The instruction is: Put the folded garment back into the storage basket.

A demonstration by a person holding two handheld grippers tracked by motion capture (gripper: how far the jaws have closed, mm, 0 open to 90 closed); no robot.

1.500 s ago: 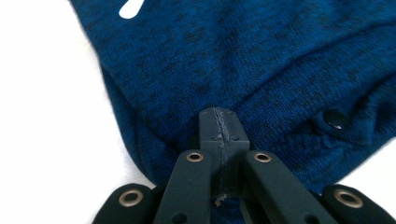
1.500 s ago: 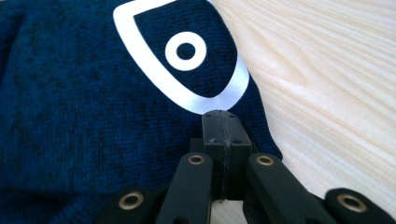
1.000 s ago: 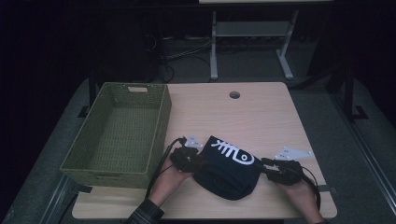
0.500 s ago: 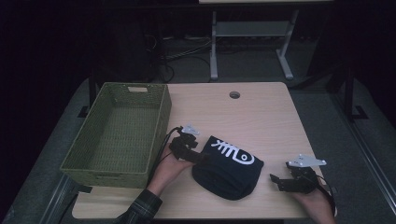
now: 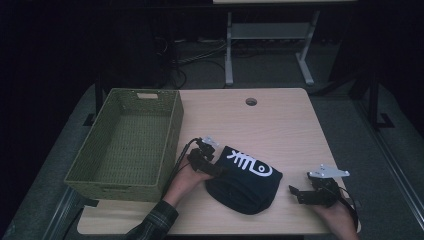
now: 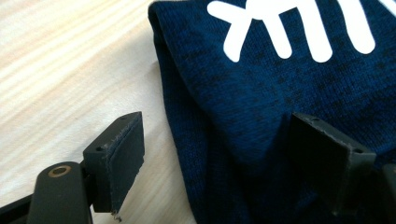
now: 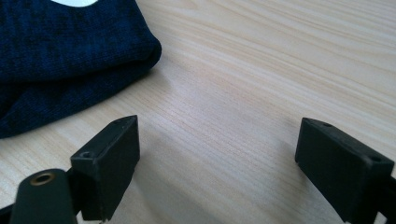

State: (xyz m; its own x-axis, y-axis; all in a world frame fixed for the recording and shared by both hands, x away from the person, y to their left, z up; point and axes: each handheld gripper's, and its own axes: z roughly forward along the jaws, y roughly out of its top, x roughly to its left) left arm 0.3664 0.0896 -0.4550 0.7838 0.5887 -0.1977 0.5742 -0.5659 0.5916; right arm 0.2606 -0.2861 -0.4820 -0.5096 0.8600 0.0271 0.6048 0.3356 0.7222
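Note:
A folded navy garment (image 5: pixel 245 182) with a white print lies on the wooden table (image 5: pixel 270 130) near its front edge. My left gripper (image 5: pixel 212 165) sits at the garment's left edge. In the left gripper view the left gripper (image 6: pixel 224 163) has just been opening; the folded edge of the garment (image 6: pixel 261 84) lies between the wide jaws, and the left pad stands off it over bare wood. My right gripper (image 5: pixel 298 192) is a short way right of the garment. The right gripper (image 7: pixel 219 163) has also just opened, with bare wood between its jaws and the garment (image 7: pixel 65 51) at the upper left.
An empty green woven basket (image 5: pixel 173 132) stands at the table's left, close to my left hand. A round cable hole (image 5: pixel 251 101) is near the table's far edge. Behind the table are a white frame (image 5: pixel 267 32) and cables on the floor.
Both grippers were at the garment's sides with jaws closer together; their jaws now stand wide. The right gripper has drawn away to the right; the left has shifted slightly along the left edge.

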